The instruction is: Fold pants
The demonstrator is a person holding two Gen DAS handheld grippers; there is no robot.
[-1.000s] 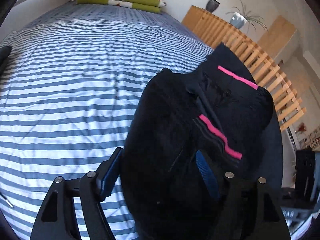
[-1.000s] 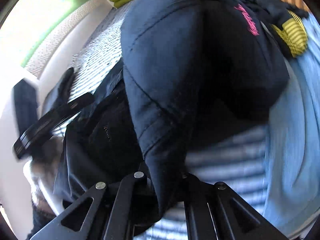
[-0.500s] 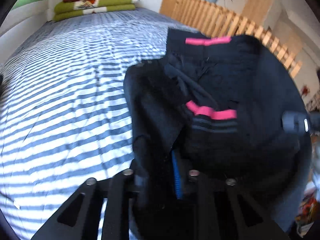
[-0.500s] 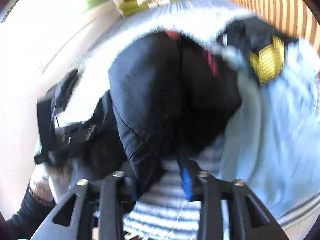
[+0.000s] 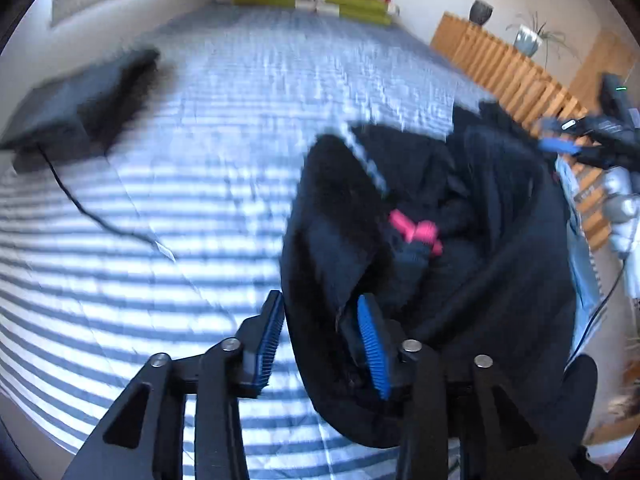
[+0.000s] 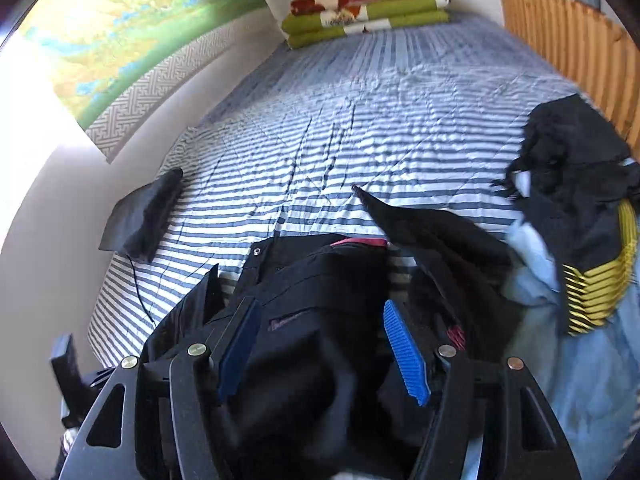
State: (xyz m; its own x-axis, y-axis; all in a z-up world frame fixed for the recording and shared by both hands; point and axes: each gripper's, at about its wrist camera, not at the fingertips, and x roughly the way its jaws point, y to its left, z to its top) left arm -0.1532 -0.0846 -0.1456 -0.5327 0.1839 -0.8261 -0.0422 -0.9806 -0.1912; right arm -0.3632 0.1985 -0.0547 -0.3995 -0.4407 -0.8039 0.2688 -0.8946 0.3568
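Black pants (image 5: 460, 240) with pink trim lie bunched in a heap on the striped bed (image 5: 200, 160), near its side by the wooden slat wall (image 5: 516, 76), both grippers over them. The left gripper (image 5: 320, 336) has just been opening its jaws; they stand apart with a fold of the cloth between them, the blue pads not pressing it. The right gripper (image 6: 324, 352) has likewise just been opening, its jaws released and spread over the dark fabric below. A black pouch (image 6: 140, 216) with a cord rests at the bed's opposite edge, folded blankets (image 6: 364, 8) at the far end. A black garment with yellow stripes (image 6: 580, 216) lies on pale blue cloth (image 6: 580, 360) beside the pants.
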